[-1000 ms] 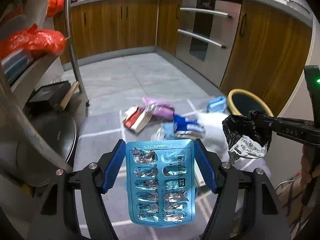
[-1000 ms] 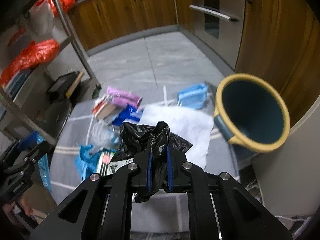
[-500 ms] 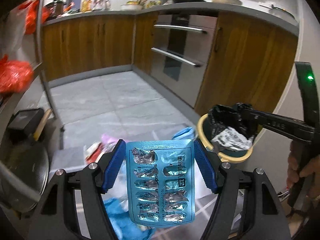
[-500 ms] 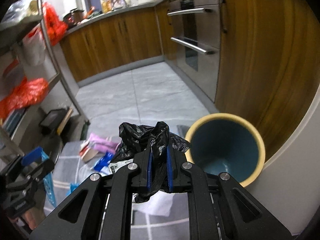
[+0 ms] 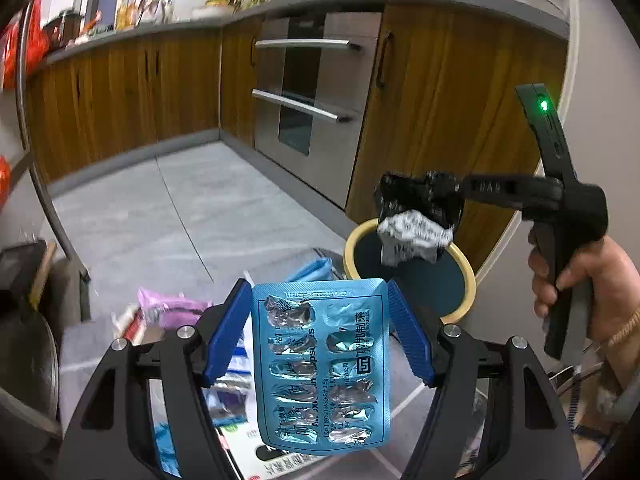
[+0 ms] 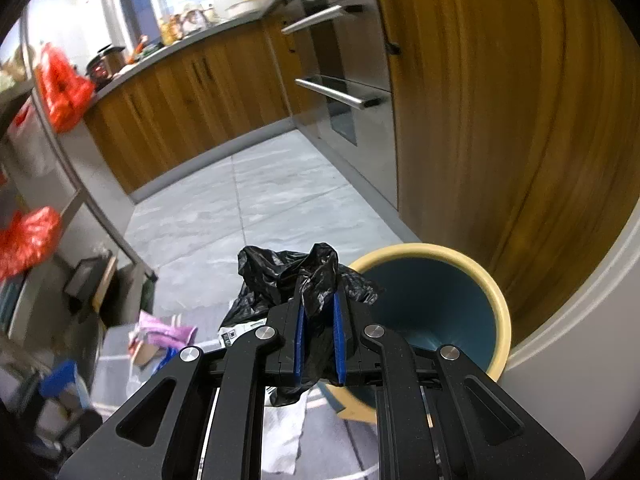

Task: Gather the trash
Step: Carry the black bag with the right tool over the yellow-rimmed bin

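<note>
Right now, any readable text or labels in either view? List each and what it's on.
"Capsules", partly hidden, runs lengthwise on the blue blister pack held in the left gripper; its Chinese print and dosage line are too crumpled to read.
White label on the black bag in the right gripper: blurred.
Embossed lettering on the right gripper's body: unreadable.
</note>
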Tool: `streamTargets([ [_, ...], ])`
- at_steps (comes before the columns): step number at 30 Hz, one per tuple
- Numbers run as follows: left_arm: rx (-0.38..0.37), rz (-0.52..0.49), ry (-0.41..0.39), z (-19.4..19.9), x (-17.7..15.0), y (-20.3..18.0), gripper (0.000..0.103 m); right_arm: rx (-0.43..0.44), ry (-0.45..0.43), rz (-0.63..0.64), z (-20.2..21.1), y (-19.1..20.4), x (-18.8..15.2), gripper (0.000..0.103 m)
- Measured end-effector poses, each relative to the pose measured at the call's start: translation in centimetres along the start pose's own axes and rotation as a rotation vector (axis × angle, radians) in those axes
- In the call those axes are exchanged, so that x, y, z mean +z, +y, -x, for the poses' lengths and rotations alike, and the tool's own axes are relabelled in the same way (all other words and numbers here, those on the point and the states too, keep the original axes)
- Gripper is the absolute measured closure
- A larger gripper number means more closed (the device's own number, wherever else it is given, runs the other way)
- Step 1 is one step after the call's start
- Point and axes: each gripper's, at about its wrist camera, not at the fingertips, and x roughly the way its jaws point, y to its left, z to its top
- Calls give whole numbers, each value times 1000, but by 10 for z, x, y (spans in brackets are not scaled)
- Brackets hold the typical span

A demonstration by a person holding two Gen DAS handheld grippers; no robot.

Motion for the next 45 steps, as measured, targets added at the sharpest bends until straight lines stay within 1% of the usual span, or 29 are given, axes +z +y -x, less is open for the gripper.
streamTargets([
  [2, -13, 32, 15, -4, 2, 3, 34, -11, -2, -10, -5, -7, 6, 90],
  [6, 2, 6, 3, -5, 9, 0, 34, -61, -20, -34, -13, -24, 17, 90],
  [10, -37, 27, -3, -18, 27, -4, 34, -97, -14, -53, -23, -41, 22, 90],
  [14, -74, 10, 2, -35, 40, -18, 34, -132, -6, -31, -35, -51, 23, 90],
  [20, -103, -30, 10, -67, 61, -38, 34, -184, 2, 14, -53, -58, 27, 90],
  [27, -110, -65, 16, -99, 79, -52, 34, -212, 32, 37, -74, -69, 29, 90],
  [32, -110, -64, 41, -120, 80, -53, 34, -214, 52, 26, -85, -76, 28, 90],
  [37, -131, -34, 87, -150, 79, -55, 34, -226, 76, 32, -99, -81, 27, 90],
  [40, -129, -37, 115, -169, 76, -60, 34, -235, 92, 35, -107, -84, 25, 90],
  [43, -144, -31, 133, -183, 72, -64, 34, -240, 115, 23, -115, -89, 21, 90],
  [45, -154, -48, 144, -194, 69, -71, 34, -241, 131, 20, -118, -90, 18, 90],
])
